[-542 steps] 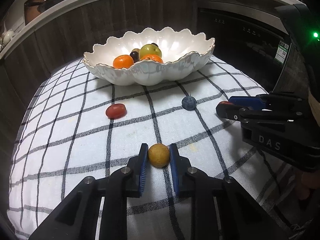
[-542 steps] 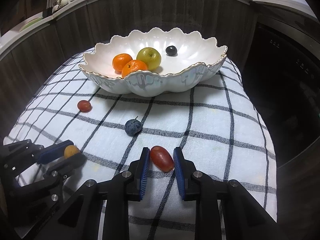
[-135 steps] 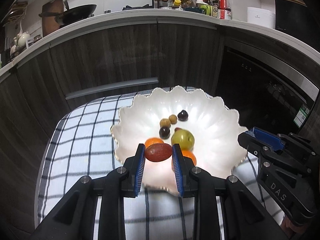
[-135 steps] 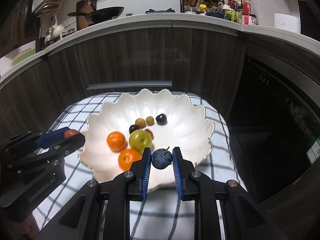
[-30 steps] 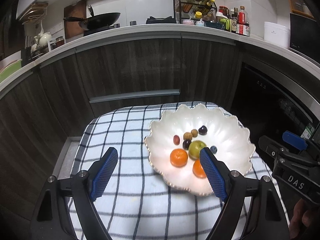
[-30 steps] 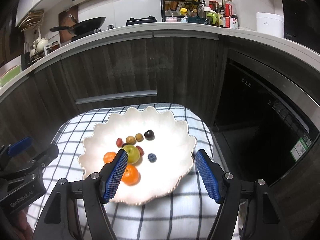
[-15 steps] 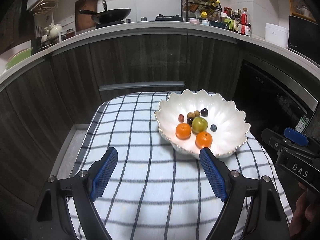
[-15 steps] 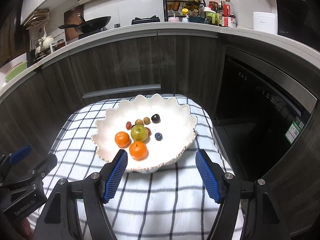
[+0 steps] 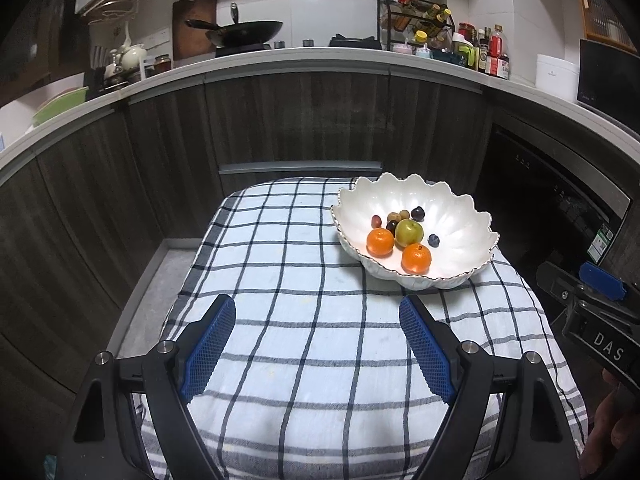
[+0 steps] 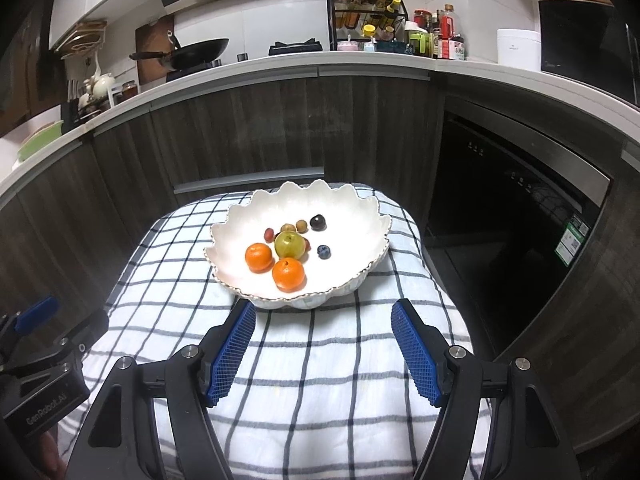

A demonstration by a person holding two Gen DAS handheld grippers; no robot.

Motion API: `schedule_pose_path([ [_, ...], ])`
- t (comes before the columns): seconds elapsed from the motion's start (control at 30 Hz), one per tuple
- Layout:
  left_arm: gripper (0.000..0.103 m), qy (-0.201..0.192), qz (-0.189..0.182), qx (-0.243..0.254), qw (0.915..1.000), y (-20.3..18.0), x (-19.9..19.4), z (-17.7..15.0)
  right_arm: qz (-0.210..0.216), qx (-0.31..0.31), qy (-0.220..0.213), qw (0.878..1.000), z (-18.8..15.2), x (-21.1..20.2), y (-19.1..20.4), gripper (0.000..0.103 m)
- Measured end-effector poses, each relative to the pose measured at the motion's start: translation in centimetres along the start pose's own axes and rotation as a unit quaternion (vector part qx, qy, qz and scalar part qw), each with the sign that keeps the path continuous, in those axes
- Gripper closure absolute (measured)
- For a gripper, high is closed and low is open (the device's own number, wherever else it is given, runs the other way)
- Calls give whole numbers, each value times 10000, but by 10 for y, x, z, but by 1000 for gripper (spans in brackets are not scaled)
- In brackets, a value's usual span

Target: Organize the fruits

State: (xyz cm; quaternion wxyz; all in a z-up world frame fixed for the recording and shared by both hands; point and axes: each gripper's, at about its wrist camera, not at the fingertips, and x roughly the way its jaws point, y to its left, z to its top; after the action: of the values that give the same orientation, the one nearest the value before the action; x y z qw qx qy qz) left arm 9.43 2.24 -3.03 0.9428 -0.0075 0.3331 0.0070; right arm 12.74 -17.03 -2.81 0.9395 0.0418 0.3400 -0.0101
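A white scalloped bowl (image 9: 460, 216) (image 10: 356, 232) stands on the checked cloth (image 9: 304, 280) (image 10: 320, 360). In it lie two oranges (image 9: 380, 241) (image 10: 288, 274), a green apple (image 9: 409, 232) (image 10: 289, 244), a blueberry (image 9: 433, 240) (image 10: 324, 251), a dark plum (image 10: 317, 222) and several small grapes and longans. My left gripper (image 9: 318, 344) hangs open and empty over the cloth, well short and left of the bowl. My right gripper (image 10: 323, 346) is open and empty too, just in front of the bowl's near rim.
Dark wooden cabinets (image 9: 320, 120) curve behind the cloth-covered table under a white counter with a wok (image 9: 240, 32) and a spice rack (image 10: 368, 20). A black appliance (image 10: 512, 208) stands to the right. The floor (image 9: 152, 288) drops away at the table's left.
Both grippers have drawn back from the bowl, so it looks smaller and farther; in the left wrist view it has shifted to the right. Both stay open and empty.
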Motion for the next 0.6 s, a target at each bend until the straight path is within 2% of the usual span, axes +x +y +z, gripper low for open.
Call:
schedule_pose_path([
  [0.2,18,-98,56,-43,9999,3,-17,-11,3,-38,-91,10000,-11,-19,2,31],
  [0.23,17,-113,61,-58,9999,3,-20,-13,2,-39,-122,9999,-14,-23,2,27],
  [0.33,16,-174,87,-45,9998,3,-29,-18,56,14,-184,9998,-21,-34,1,25],
  [0.6,14,-325,249,-123,9991,10,-44,-22,75,-198,-163,9996,-30,-49,7,24],
])
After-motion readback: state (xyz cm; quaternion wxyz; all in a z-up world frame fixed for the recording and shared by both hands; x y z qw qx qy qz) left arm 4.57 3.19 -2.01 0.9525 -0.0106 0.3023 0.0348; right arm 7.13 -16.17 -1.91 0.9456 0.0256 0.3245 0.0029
